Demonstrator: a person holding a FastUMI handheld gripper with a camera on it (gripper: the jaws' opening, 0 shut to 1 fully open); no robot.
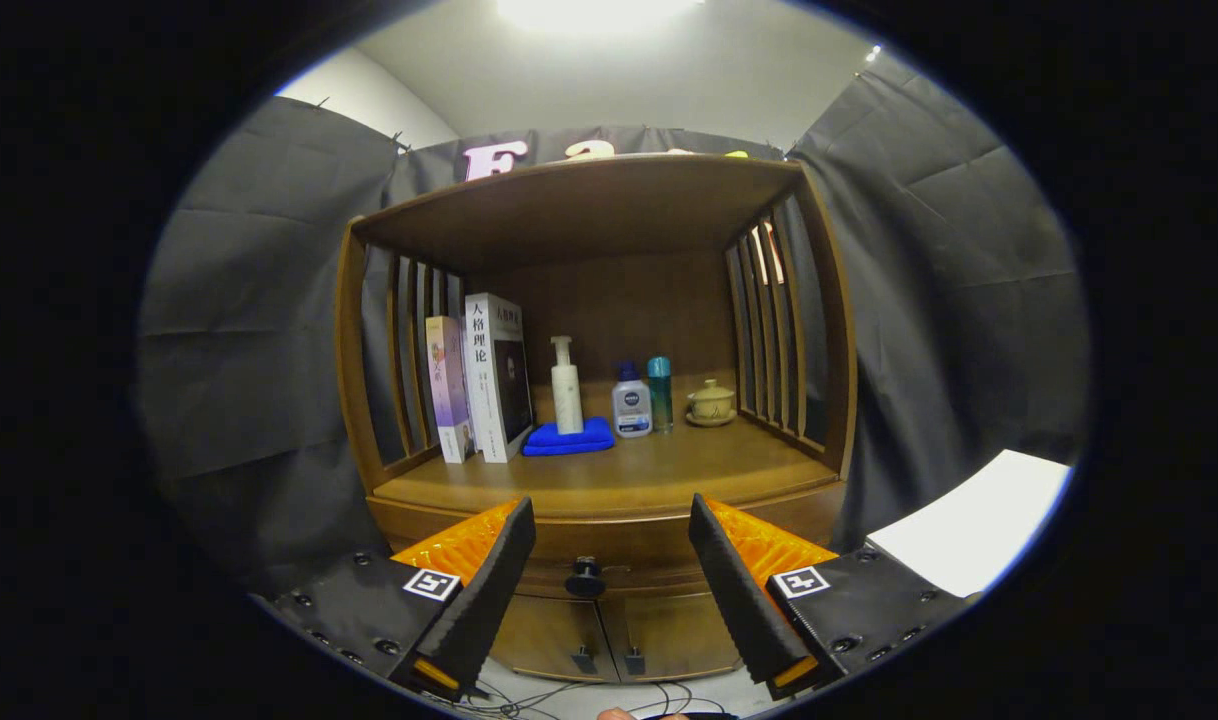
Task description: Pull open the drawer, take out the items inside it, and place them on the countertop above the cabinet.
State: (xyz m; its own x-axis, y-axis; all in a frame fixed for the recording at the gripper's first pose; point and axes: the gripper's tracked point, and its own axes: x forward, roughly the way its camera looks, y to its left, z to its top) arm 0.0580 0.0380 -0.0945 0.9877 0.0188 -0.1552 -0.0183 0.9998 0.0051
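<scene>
Facing the brown wooden cabinet [599,400] head-on, the tongs [612,590] are spread wide, with nothing between the fingers [484,590] but open air. The wooden drawer [609,570] sits closed beneath the tabletop [609,480], and its round black knob [585,578] lies in the gap between the two fingers, closer to the left finger than to the right, with no contact on either side. The knob sits beyond the fingertips, not yet within their reach. Below the drawer, two wooden cabinet doors [609,635] with small dark handles are shut.

On the tabletop, inside the open slatted compartment, stand the following, all well beyond the tongs. At the left, two upright books: a thin pale-purple book [449,390] and, touching it, a thick white book with a dark cover [496,375]. Beside these, a white pump bottle [566,385] stands upright on a folded blue cloth [569,438]. To its right, a short white bottle with a blue cap [631,402], then a slim teal bottle [659,393] just beside it. At the far right, a small tan lidded teacup on a saucer [711,402].

Thin dark cables [569,695] lie on the pale floor below the cabinet. A white flat surface [979,520] shows to the right of the cabinet.
</scene>
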